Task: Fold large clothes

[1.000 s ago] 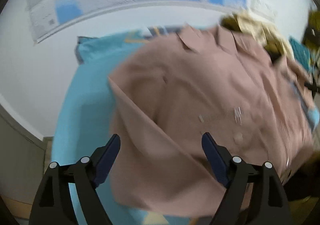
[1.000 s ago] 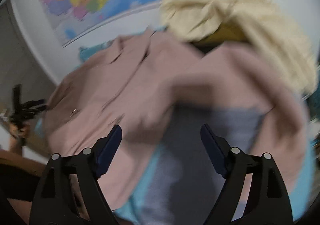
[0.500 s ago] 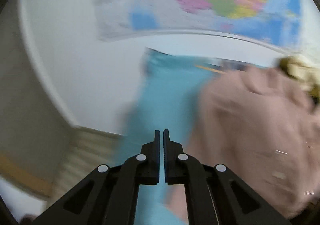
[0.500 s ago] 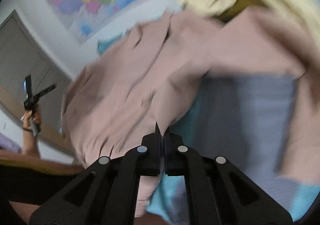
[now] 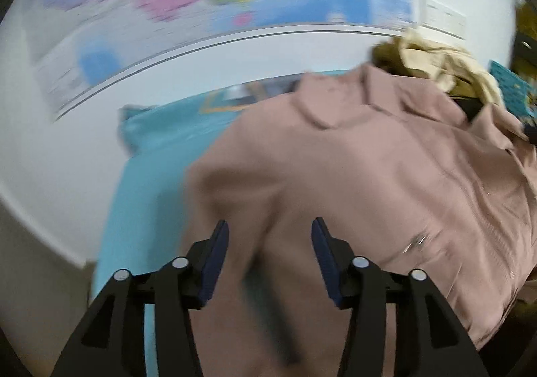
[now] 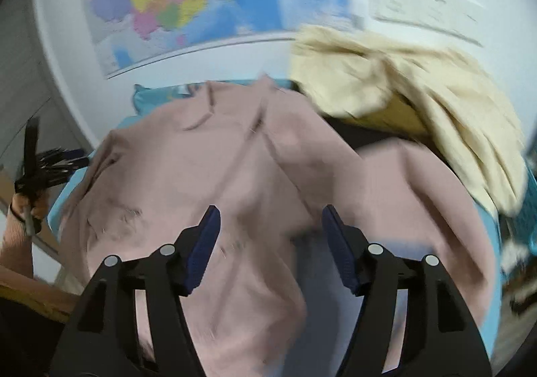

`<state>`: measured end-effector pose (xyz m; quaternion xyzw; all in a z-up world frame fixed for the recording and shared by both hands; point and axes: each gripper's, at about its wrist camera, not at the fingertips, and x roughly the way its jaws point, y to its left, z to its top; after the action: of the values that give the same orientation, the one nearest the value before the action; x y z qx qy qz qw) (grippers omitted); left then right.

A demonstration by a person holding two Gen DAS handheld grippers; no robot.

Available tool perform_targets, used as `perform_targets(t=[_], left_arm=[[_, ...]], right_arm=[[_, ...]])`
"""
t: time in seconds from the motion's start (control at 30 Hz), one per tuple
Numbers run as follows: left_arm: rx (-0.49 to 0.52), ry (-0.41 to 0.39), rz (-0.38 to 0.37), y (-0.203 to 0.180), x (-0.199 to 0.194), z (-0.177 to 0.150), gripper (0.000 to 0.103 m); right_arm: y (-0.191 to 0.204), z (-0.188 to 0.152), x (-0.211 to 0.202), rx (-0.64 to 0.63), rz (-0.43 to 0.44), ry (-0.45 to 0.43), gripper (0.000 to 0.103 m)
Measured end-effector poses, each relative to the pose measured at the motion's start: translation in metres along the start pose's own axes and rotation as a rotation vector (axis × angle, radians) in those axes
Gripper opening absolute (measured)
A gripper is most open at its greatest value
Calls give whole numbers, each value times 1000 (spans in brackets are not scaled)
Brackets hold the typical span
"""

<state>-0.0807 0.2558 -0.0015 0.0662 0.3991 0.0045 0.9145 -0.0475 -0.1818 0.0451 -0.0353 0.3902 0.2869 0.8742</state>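
Both sets of jaws have just been reopening and hold nothing, the pink jacket [image 5: 369, 169] spread just ahead of and under the left gripper [image 5: 270, 257] and right gripper [image 6: 270, 242], collar at the far end.

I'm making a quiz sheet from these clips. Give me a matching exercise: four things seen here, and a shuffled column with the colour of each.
Things:
1. jacket
2. bed sheet
3. crumpled garment
4. gripper pads

Colours:
A. dark blue
B. cream
C. dusty pink
D. turquoise

Pairs: 1-C, 2-D, 3-B, 4-A
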Motion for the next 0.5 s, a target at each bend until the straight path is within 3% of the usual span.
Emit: perform_targets(t=[0.1,0.27,0.5], left_arm=[[19,5,-60,-18,37,30,52],[-23,89,-145,-36,111,83,52],[-27,188,-76,-48,200,128,52]], right_arm=[[17,28,53,-57,27,38,61],[36,72,146,-95,26,109,61],[24,107,239,-34,2,210,51]])
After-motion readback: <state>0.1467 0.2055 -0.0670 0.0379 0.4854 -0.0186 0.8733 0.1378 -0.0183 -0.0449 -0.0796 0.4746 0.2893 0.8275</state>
